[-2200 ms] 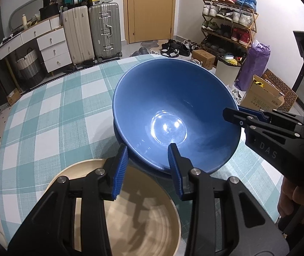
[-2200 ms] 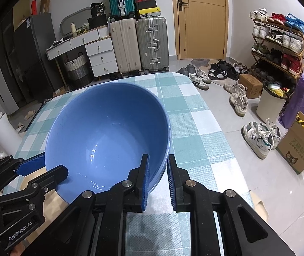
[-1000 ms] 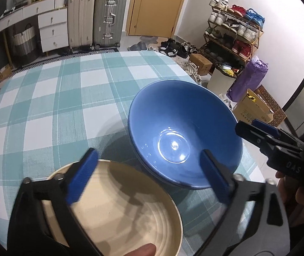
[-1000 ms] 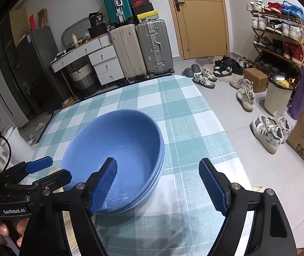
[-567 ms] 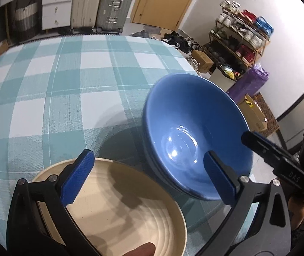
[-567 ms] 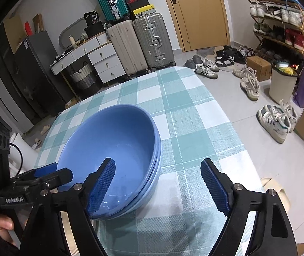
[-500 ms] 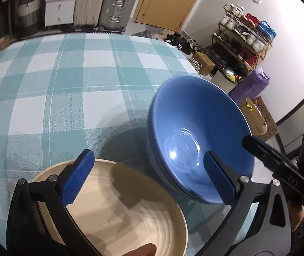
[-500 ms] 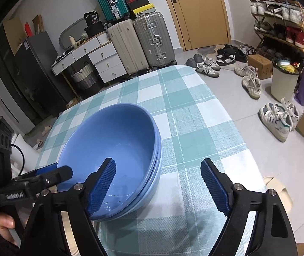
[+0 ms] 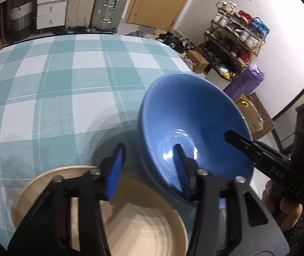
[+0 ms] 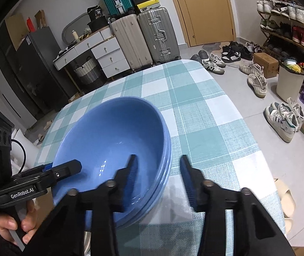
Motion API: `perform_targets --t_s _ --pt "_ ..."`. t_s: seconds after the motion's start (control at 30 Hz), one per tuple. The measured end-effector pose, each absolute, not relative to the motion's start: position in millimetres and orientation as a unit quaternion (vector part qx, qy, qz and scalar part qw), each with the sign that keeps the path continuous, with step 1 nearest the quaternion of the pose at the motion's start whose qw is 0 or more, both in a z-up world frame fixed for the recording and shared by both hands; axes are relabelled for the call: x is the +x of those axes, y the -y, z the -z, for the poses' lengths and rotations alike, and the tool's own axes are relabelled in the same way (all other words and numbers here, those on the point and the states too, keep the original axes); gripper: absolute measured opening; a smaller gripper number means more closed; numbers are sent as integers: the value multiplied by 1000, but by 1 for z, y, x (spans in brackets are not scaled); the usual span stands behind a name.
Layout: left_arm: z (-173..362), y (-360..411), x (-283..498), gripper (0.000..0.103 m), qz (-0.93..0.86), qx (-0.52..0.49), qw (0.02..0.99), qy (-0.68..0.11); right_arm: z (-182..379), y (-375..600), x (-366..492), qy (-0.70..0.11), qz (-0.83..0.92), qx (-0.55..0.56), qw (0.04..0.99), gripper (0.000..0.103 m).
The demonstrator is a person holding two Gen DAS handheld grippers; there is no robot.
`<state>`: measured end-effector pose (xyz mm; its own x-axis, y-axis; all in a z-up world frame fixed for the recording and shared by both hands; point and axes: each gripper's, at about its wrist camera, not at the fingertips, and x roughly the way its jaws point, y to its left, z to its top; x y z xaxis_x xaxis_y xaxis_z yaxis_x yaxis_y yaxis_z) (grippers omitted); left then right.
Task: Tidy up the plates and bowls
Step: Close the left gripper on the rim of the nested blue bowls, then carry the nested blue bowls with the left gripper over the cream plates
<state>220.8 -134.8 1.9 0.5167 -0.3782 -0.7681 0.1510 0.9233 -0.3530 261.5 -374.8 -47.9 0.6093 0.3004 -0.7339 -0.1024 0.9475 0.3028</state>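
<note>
Two grippers tilt steeply down over the near edge of the table (image 10: 205,115), one on each side of a stack of blue bowls (image 10: 117,140). At the near left, the left gripper (image 9: 149,168) straddles the stack's near-left rim, one blue pad outside over the cloth and the other inside the top bowl; its jaws are closing, with the rim between them and a gap visible on the outer side, so nothing is clamped yet. Directly beneath it lies a cream plate (image 9: 143,228) (ridged in rings), just beside the bowls on their near left. The right gripper (image 10: 159,175) straddles the stack's right rim in the same way, jaws closing, pads not pressing on it. A hand (image 10: 13,224) grips the left tool's handle at the lower left of the right wrist view. Farther off, the teal checked cloth runs to the table's far edge, and beyond stand suitcases (image 10: 147,36) and a door (image 10: 201,10).
</note>
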Motion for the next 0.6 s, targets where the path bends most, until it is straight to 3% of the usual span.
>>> perform_targets --t_s 0.1,0.6 --pt "-5 140 219 29 155 -115 864 -465 46 374 260 -423 -110 114 892 27" --pt "-20 148 205 28 156 -100 870 -456 33 379 249 -414 -98 110 898 26"
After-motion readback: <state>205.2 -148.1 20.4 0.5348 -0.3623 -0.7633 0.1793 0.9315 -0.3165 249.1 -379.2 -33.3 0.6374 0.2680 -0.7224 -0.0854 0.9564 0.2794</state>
